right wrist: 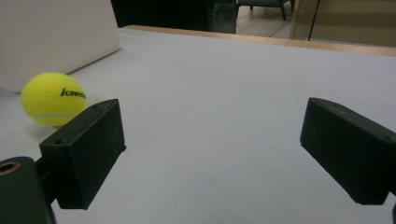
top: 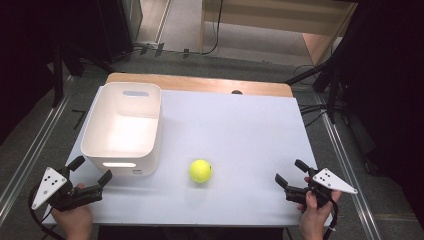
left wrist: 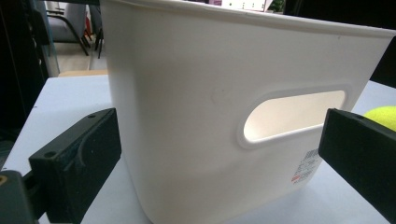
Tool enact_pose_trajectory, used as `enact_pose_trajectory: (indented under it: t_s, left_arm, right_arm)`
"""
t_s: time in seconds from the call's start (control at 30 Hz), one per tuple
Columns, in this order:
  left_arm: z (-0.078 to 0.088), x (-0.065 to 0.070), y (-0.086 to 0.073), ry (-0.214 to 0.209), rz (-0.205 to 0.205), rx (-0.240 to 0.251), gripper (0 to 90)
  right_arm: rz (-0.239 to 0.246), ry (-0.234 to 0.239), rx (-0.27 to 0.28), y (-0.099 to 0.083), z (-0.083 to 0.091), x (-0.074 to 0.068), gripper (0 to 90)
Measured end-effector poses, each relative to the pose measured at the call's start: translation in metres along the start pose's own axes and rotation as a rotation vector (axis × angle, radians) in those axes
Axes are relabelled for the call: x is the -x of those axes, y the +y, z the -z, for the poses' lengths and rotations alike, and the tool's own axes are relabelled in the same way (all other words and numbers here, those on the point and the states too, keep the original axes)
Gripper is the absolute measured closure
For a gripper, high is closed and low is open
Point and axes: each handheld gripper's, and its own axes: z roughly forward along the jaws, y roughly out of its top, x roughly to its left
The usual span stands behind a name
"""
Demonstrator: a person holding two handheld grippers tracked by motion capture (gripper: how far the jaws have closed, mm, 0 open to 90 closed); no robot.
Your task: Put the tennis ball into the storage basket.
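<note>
A yellow tennis ball (top: pixel 200 171) lies on the white table top (top: pixel 240 135), just right of a white plastic bin (top: pixel 123 129) with a handle slot. My left gripper (top: pixel 90 171) rests at the near left corner, open, facing the bin's near wall (left wrist: pixel 210 116); the ball (left wrist: pixel 383 115) peeks past its right jaw. At the near right edge my right gripper (top: pixel 291 172) is open and holds nothing. The right gripper view has the ball (right wrist: pixel 53 99) to the left beyond its left jaw, with the bin (right wrist: pixel 56 37) behind it.
The bin looks empty inside. A wooden strip (top: pixel 200 84) runs along the table's far edge. Dark stands and cables (top: pixel 325 100) flank the table on the floor at both sides.
</note>
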Motion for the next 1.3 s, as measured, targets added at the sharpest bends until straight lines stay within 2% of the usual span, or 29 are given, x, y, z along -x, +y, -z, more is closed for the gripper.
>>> enact_pose_trajectory:
  t_s: [0.27, 0.43, 0.8, 0.87, 0.93, 1.17, 1.3]
  left_arm:
    - [-0.001, 0.003, -0.001, 0.000, -0.015, -0.007, 0.0]
    - [0.000, 0.002, -0.001, 0.001, -0.008, -0.005, 0.0]
    - [-0.001, 0.003, -0.001, -0.001, -0.015, -0.010, 0.0]
    - [-0.001, 0.003, -0.001, -0.003, -0.014, -0.008, 0.0]
    - [-0.001, 0.003, -0.001, -0.002, -0.013, -0.009, 0.0]
    - [-0.001, 0.002, 0.000, -0.007, -0.008, -0.006, 0.0]
    - [-0.001, 0.002, 0.000, -0.008, -0.009, -0.006, 0.0]
  right_arm:
    - [0.072, 0.088, -0.046, 0.017, -0.017, -0.023, 5.1]
    - [0.107, 0.117, -0.066, 0.026, -0.029, -0.032, 5.1]
    - [0.114, 0.193, -0.120, 0.039, -0.049, -0.044, 5.2]
    - [0.117, 0.238, -0.126, 0.042, -0.053, -0.045, 11.3]
    - [0.125, 0.259, -0.137, 0.045, -0.056, -0.049, 12.9]
    - [0.152, 0.267, -0.168, 0.051, -0.071, -0.063, 10.5]
    - [0.166, 0.298, -0.190, 0.054, -0.079, -0.071, 9.5]
